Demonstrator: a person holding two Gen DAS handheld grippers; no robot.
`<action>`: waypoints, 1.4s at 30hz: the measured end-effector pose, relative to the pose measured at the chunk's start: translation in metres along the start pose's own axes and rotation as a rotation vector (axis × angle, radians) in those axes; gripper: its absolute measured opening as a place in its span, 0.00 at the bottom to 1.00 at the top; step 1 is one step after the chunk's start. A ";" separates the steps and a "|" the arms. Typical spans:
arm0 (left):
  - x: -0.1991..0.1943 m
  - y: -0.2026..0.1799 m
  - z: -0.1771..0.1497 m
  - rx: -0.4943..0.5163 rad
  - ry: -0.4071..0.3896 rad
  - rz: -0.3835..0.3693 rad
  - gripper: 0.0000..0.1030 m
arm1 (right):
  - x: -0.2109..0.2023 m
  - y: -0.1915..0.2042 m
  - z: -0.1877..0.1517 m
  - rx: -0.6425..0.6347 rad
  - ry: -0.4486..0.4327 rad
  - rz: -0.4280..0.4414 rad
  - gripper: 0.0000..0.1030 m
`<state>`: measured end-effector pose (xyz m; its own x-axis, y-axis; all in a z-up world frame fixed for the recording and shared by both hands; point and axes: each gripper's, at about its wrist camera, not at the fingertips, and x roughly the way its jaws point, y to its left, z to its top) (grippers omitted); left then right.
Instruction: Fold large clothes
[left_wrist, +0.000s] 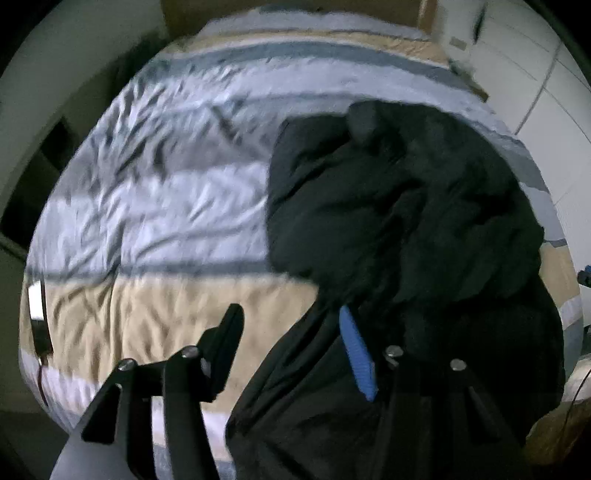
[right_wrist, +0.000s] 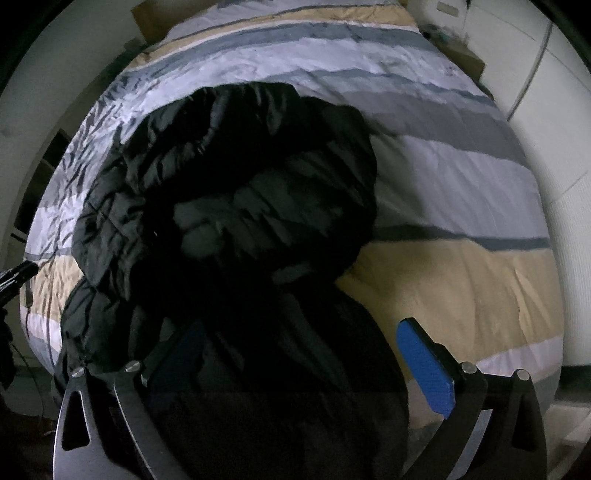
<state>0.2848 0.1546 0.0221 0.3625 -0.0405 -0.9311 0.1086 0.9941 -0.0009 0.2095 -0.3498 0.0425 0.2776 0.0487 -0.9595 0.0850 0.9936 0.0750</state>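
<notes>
A large black puffy jacket (left_wrist: 399, 221) lies bunched on a striped bed cover (left_wrist: 166, 192), on the right half in the left wrist view and at centre-left in the right wrist view (right_wrist: 236, 206). My left gripper (left_wrist: 291, 332) is open, its blue-padded right finger against the jacket's near part, its left finger over the beige stripe. My right gripper (right_wrist: 295, 354) is open wide; jacket fabric lies between the jaws and covers the left finger, while the blue right pad (right_wrist: 424, 369) is bare.
The bed cover (right_wrist: 461, 177) has white, grey and beige stripes. A white wardrobe (left_wrist: 546, 81) stands on the right. A phone-like object with a cable (left_wrist: 38, 317) lies at the bed's left edge. Dark shelving sits on the left.
</notes>
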 end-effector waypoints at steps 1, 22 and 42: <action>0.004 0.012 -0.007 -0.023 0.022 -0.002 0.61 | 0.000 -0.004 -0.005 0.007 0.008 -0.008 0.99; 0.072 0.078 -0.167 -0.312 0.362 -0.353 0.61 | 0.025 -0.081 -0.112 0.197 0.203 -0.066 0.99; 0.070 0.036 -0.220 -0.438 0.469 -0.447 0.66 | 0.085 -0.121 -0.207 0.383 0.351 0.201 1.00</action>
<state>0.1103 0.2100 -0.1229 -0.0690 -0.4965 -0.8653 -0.2585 0.8466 -0.4652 0.0242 -0.4450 -0.1040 -0.0055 0.3292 -0.9443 0.4232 0.8563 0.2960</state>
